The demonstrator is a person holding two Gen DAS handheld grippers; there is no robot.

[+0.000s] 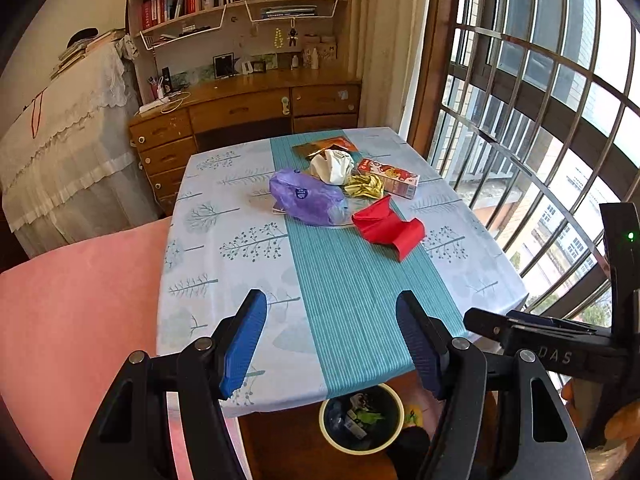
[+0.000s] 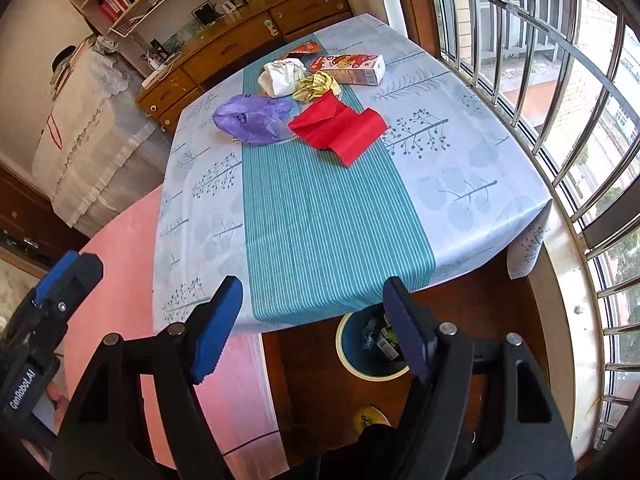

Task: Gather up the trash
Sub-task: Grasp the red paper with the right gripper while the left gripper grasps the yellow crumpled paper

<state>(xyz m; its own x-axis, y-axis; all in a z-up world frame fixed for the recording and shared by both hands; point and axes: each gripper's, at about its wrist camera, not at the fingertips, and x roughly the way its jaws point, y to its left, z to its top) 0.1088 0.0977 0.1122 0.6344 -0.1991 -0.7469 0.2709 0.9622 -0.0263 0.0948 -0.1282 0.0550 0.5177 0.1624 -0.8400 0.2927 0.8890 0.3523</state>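
Trash lies at the far middle of the table (image 1: 224,264): a purple plastic bag (image 1: 306,198) (image 2: 252,118), a red folded paper (image 1: 388,230) (image 2: 340,128), a white crumpled wad (image 1: 332,166) (image 2: 280,76), a gold wrapper (image 1: 365,186) (image 2: 316,86), a red and white carton (image 1: 390,178) (image 2: 348,69) and a flat orange packet (image 1: 324,146) (image 2: 304,49). A bin (image 1: 362,418) (image 2: 372,344) with litter inside stands on the floor below the table's near edge. My left gripper (image 1: 332,344) is open and empty above the near edge. My right gripper (image 2: 312,328) is open and empty, near the bin.
A pink cushioned seat (image 1: 80,312) (image 2: 120,300) stands left of the table. A barred window (image 1: 540,120) (image 2: 560,80) runs along the right. A wooden desk with shelves (image 1: 240,100) stands behind the table. The left gripper's body (image 2: 44,320) shows at left in the right wrist view.
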